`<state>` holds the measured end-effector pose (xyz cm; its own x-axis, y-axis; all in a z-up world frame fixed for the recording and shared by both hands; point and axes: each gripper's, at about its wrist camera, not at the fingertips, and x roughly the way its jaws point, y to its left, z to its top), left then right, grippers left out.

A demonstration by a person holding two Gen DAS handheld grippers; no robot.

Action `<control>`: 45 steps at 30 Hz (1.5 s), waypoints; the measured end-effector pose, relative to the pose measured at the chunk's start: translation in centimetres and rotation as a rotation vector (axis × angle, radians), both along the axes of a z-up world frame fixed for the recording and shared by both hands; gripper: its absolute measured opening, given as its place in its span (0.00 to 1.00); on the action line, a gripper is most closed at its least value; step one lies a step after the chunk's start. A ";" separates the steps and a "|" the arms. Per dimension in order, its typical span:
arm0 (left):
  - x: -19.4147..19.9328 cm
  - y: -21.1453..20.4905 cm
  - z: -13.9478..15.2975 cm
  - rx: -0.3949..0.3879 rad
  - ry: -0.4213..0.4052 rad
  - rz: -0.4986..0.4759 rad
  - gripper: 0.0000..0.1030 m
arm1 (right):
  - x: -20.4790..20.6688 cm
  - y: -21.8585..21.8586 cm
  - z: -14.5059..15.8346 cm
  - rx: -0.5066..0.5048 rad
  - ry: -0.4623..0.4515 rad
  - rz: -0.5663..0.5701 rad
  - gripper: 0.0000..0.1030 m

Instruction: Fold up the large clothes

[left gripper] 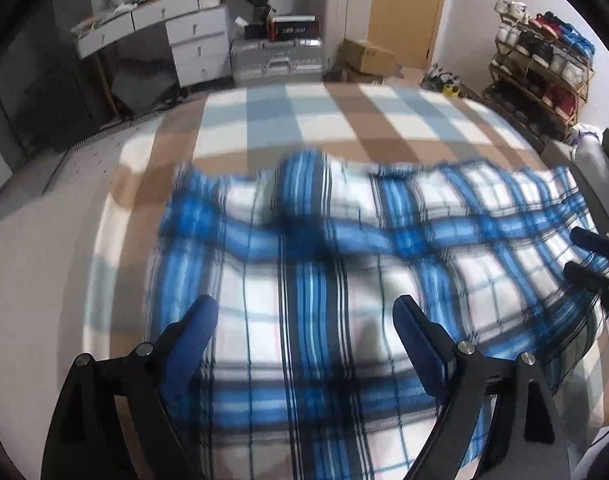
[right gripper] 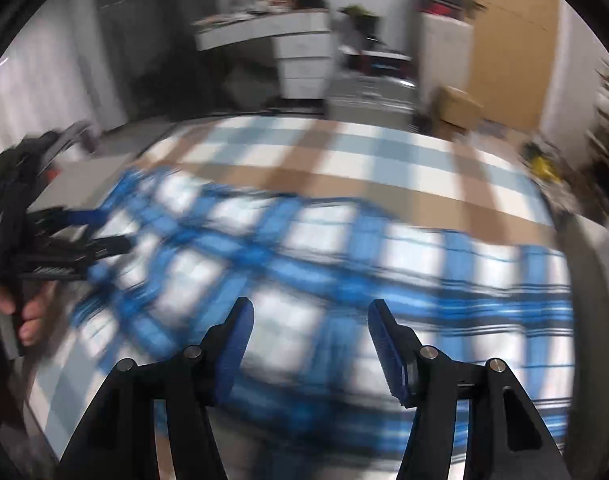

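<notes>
A large blue, white and black plaid garment (left gripper: pixel 344 264) lies spread and rumpled on a bed with a brown, pale blue and white checked cover (left gripper: pixel 344 116). My left gripper (left gripper: pixel 304 312) is open and empty just above the garment's near part. My right gripper (right gripper: pixel 310 320) is open and empty above the same garment (right gripper: pixel 304 248). The right gripper also shows at the right edge of the left wrist view (left gripper: pixel 588 256), open over the cloth. The left gripper shows at the left of the right wrist view (right gripper: pixel 104 232). Both views are blurred.
A white drawer desk (left gripper: pixel 184 36), a silver case (left gripper: pixel 276 58), cardboard boxes (left gripper: pixel 368 56) and a wooden door (left gripper: pixel 408 8) stand beyond the bed. A shoe rack (left gripper: pixel 544 68) stands at the right. Bare mattress (left gripper: pixel 36 240) shows to the left of the cover.
</notes>
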<state>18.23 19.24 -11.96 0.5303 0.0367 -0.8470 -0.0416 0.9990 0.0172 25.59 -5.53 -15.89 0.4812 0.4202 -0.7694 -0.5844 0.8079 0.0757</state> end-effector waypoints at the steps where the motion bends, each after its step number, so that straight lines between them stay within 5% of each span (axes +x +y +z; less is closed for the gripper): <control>1: 0.3 0.0 -0.8 0.005 0.013 0.009 0.84 | -0.2 0.8 -1.1 -0.018 0.011 -0.003 0.58; 4: 0.3 -0.3 -2.6 0.050 0.043 0.015 0.86 | -0.2 1.7 -4.1 -0.031 0.081 -0.026 0.59; 12: -3.3 1.3 1.3 -0.002 -0.081 0.055 0.85 | -2.2 -1.0 -0.9 0.135 0.035 -0.057 0.60; 17: -3.7 2.1 -2.1 0.008 0.019 0.063 0.86 | -2.0 -0.3 -4.2 0.116 0.087 -0.068 0.61; 22: -5.4 2.9 -0.1 0.034 -0.042 0.090 0.84 | -2.0 -1.0 -2.5 0.175 0.104 -0.096 0.60; 26: -7.3 4.8 0.9 0.042 -0.062 0.202 0.85 | -2.4 -1.9 -3.4 0.260 0.110 -0.083 0.64; 31: -10.1 7.2 0.5 -0.153 -0.044 0.337 0.84 | -1.9 -3.5 -3.2 0.358 0.111 -0.127 0.64; 38: -12.1 6.3 -0.3 -0.417 -0.029 0.320 0.84 | -2.8 -4.7 -2.6 0.464 0.081 -0.087 0.69; 45: -10.5 4.9 -0.3 -0.461 -0.048 0.354 0.88 | -2.9 -7.0 -2.4 0.593 0.089 -0.085 0.73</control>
